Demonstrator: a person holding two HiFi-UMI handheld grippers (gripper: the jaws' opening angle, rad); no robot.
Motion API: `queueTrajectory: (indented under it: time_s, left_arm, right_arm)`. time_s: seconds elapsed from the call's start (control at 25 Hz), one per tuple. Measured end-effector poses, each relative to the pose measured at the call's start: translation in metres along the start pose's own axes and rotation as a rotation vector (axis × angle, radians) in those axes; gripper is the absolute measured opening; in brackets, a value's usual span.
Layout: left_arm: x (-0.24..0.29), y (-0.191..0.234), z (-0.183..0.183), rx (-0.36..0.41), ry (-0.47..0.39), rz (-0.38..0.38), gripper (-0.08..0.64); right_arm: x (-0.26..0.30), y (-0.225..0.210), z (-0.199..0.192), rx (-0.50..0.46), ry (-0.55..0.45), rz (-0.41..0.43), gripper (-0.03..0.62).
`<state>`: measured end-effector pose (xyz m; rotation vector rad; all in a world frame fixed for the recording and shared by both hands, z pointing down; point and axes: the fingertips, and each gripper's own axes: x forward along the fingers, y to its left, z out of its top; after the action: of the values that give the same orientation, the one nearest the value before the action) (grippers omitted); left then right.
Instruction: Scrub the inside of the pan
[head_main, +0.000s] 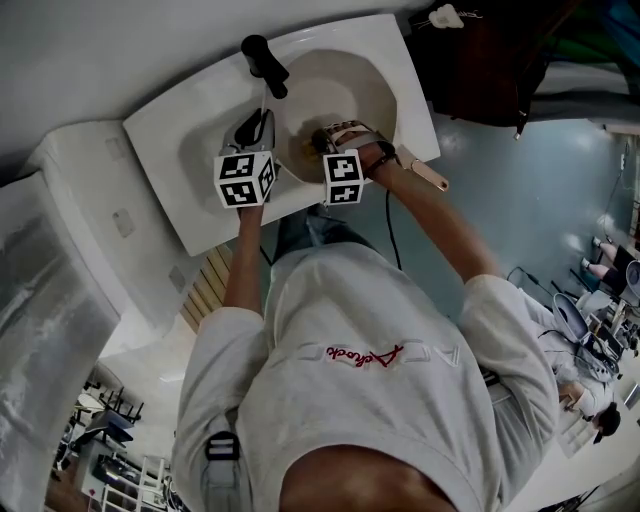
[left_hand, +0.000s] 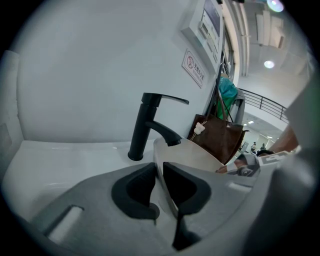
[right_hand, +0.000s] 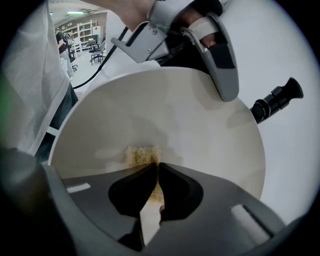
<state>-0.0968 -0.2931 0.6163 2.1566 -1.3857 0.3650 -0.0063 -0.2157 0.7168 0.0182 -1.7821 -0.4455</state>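
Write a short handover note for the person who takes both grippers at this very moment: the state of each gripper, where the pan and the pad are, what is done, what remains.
Left gripper: shut on the rim of the pan, holding it over the sink, in front of the black faucet.
Right gripper: shut on the scrub pad, which lies against the pan's inside.
Done: both grips are set and the pad is inside the pan.
Left: scrub the whole inside. The visible part looks pale and clean, but how much is scrubbed cannot be told.
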Motion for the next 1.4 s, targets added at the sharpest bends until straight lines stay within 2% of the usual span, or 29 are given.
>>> queueTrajectory:
  time_s: [0.32,0.8,1.4]
  left_arm:
    - [0.0,0.0,-0.001,-0.003,0.003,0.001,0.048]
    - [0.001,0.0,0.0,-0.006,0.004,-0.004,0.049]
    - [0.001,0.0,-0.001,-0.01,0.008,-0.022,0.051]
  right_arm:
    - [0.006,-0.024,0.022,0.008,-0.03,-0.03,0.026]
    - [0.011,-0.057,0.028,0.035,-0.046,-0.062,0.026]
    - [0.02,-0.105,-0.001,0.126,0.005,-0.117,0.026]
